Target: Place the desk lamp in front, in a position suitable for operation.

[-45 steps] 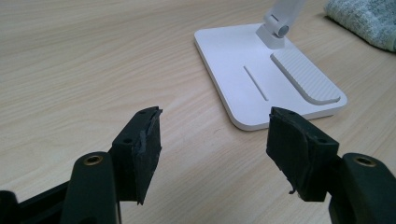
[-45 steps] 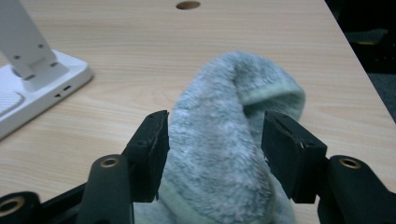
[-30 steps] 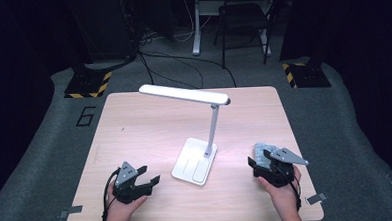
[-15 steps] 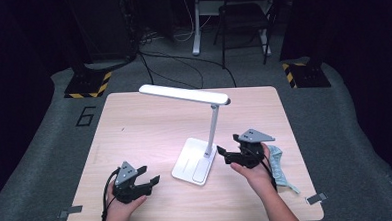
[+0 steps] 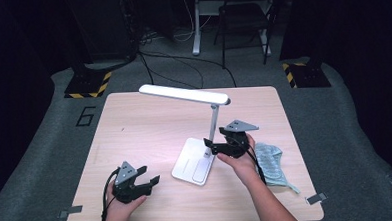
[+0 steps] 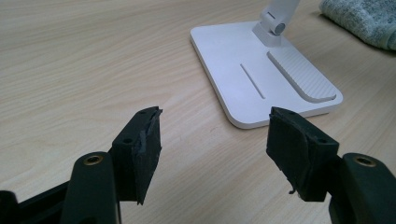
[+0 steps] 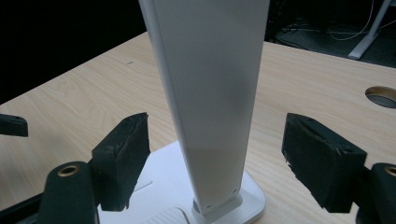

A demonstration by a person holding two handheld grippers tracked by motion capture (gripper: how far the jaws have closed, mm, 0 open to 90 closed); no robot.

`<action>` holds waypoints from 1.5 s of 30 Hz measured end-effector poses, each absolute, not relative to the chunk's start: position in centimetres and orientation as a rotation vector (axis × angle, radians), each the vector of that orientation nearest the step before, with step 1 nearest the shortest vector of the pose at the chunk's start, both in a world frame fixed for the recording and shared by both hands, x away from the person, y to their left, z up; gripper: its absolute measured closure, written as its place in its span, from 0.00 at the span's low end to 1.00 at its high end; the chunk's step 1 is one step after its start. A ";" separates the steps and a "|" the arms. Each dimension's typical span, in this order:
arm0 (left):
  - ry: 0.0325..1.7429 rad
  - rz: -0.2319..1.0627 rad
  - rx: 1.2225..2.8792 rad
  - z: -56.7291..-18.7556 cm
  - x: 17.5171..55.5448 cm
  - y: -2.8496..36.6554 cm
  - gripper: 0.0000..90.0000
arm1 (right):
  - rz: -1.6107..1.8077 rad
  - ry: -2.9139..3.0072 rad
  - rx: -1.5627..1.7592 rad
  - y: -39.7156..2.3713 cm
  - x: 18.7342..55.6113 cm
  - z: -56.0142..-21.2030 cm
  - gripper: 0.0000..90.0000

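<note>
- We see a white desk lamp [image 5: 198,140] standing near the middle of the wooden table [image 5: 134,123]; its flat base lies toward 6 o'clock of its upright stem, and its long head stretches toward 10 o'clock above the tabletop.
- Our right gripper [image 5: 211,147] is level with the lamp's lower stem, coming in from 3 o'clock, and its tips are just beside the stem where it meets the base.
- In the right gripper view, the stem [image 7: 205,93] rises between the two black jaws with a gap on either side, and neither pad touches it.
- The right gripper's jaws have just been opening and now stand wide apart, with the stem between them but not gripped.
- Our left gripper [image 5: 148,175] sits low at 7 o'clock from the lamp, near the table's front edge, and its tips point toward the base.
- In the left gripper view, its jaws stand apart with bare wood between them, and the lamp's base [image 6: 261,70] lies ahead, well apart from the pads.
- A pale blue-grey cloth [image 5: 271,162] lies crumpled on the table at 3 o'clock from the base, just beside the right hand [image 5: 239,161].
</note>
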State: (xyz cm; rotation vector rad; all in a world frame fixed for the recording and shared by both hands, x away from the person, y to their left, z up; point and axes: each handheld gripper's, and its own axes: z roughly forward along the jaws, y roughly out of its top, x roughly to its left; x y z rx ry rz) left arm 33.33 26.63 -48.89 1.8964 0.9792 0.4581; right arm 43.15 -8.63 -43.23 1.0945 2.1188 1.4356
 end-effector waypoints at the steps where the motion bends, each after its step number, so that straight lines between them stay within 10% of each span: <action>1: 0.980 0.458 1.897 -48.9 33.3 26.6 0.39 | 1.432 2.118 1.081 -8.5 43.3 -43.2 0.26; 45: 0.967 0.451 1.921 -49.0 33.3 26.3 0.39 | 1.488 2.188 0.898 -6.8 37.5 -43.3 0.33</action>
